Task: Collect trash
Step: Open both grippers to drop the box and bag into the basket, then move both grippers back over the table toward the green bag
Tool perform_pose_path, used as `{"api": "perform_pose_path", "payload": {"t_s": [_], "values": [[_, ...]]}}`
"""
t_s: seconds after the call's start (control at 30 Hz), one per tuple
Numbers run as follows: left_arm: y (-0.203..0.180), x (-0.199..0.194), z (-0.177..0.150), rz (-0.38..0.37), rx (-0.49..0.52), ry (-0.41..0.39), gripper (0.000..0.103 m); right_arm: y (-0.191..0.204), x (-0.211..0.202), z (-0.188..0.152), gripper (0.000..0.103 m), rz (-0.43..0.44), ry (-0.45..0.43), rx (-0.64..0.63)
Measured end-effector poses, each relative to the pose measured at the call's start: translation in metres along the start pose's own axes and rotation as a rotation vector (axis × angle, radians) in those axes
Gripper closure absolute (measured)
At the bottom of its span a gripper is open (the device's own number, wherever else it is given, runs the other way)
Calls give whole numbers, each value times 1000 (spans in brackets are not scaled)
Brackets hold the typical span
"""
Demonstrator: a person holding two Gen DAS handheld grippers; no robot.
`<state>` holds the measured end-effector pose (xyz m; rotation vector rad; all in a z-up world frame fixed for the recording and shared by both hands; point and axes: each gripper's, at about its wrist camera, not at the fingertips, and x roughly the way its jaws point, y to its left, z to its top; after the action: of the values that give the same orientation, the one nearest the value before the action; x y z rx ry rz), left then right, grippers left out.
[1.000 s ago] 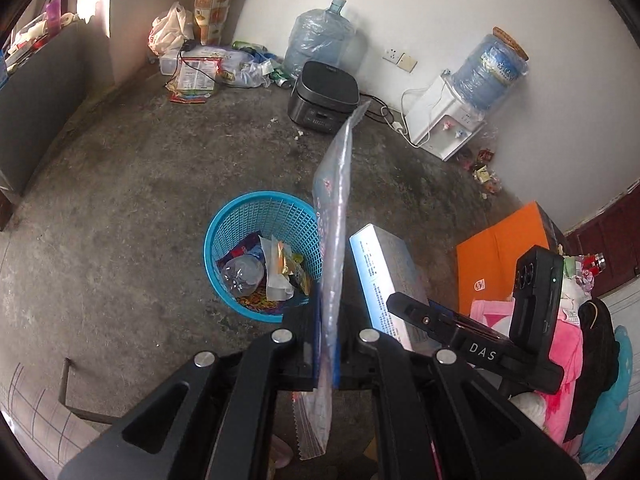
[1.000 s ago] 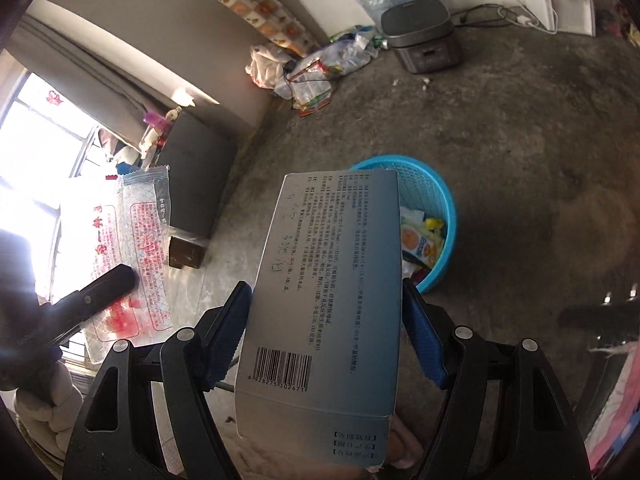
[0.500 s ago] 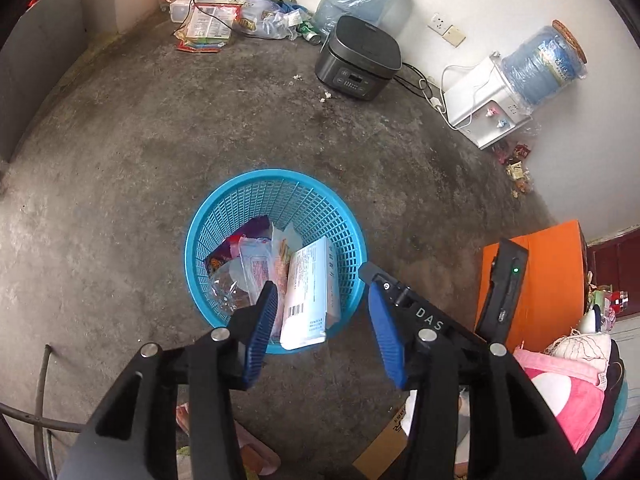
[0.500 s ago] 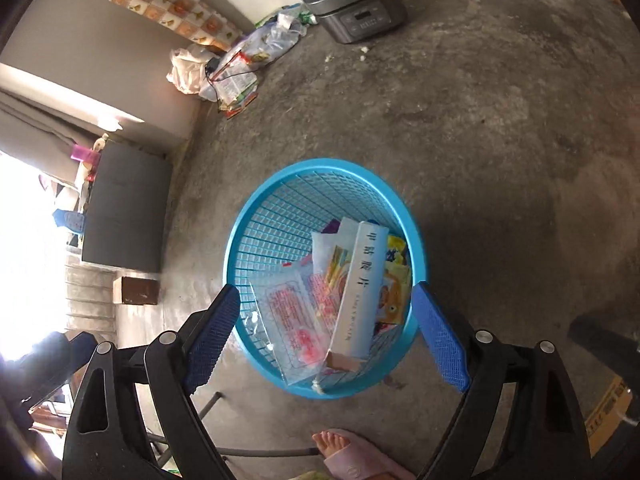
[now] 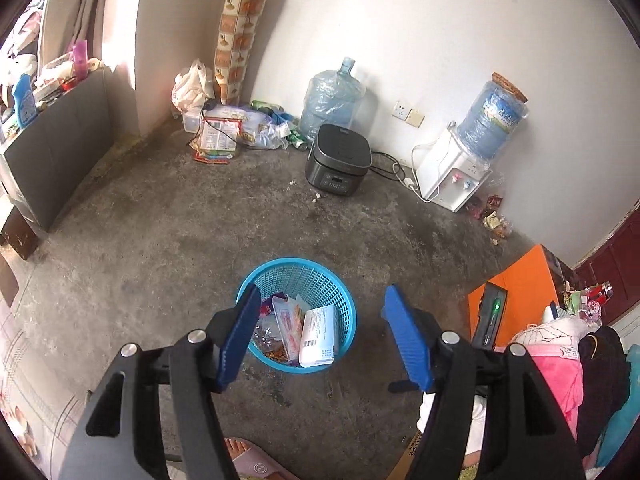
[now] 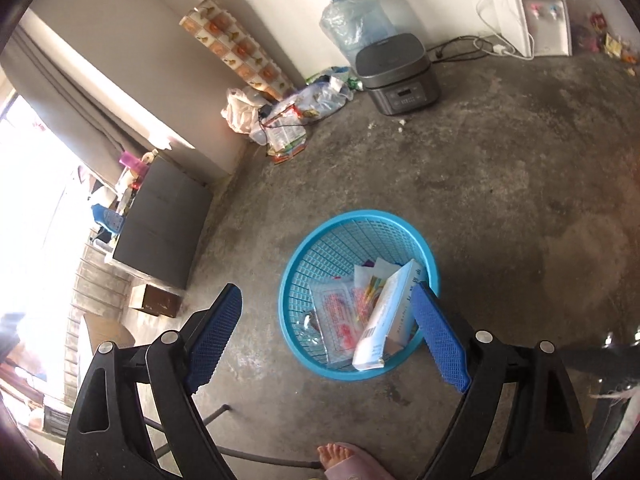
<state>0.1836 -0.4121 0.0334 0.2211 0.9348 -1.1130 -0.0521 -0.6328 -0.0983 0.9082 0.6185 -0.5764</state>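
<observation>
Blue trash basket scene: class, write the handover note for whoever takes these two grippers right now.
Left gripper: open, empty, above the blue basket.
Right gripper: open, empty, basket ahead.
In the basket: white box, clear printed bag, older wrappers.
Done: both items are in.
Left: probably the litter by the water dispenser and the bag pile in the corner, if it counts as trash.
</observation>
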Motion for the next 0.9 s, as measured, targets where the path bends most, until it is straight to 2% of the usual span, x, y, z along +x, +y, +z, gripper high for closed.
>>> {"api": "perform_pose_path", "payload": {"t_s": [0.17,0.33,0.43,0.57,0.7,0.77,0.9], "values": [[6,-92,-27,42,5,-119,30,46,-37,-8,21,81,-34,-118],[31,-181,-88,123,-55,-242,26,96,-67,-38,21,184,-5,-268],[57,-227,-138,213,-135,-299,26,126,-72,-65,21,268,69,-353],[103,-287,-207,331,-321,-353,26,170,-67,-102,21,377,207,-439],[137,-344,-271,503,-448,-424,26,218,-65,-137,23,470,319,-530],[154,-364,-299,548,-520,-449,26,238,-62,-154,24,522,381,-563],[187,-388,-345,561,-642,-486,27,273,-56,-191,28,587,496,-641]]}}
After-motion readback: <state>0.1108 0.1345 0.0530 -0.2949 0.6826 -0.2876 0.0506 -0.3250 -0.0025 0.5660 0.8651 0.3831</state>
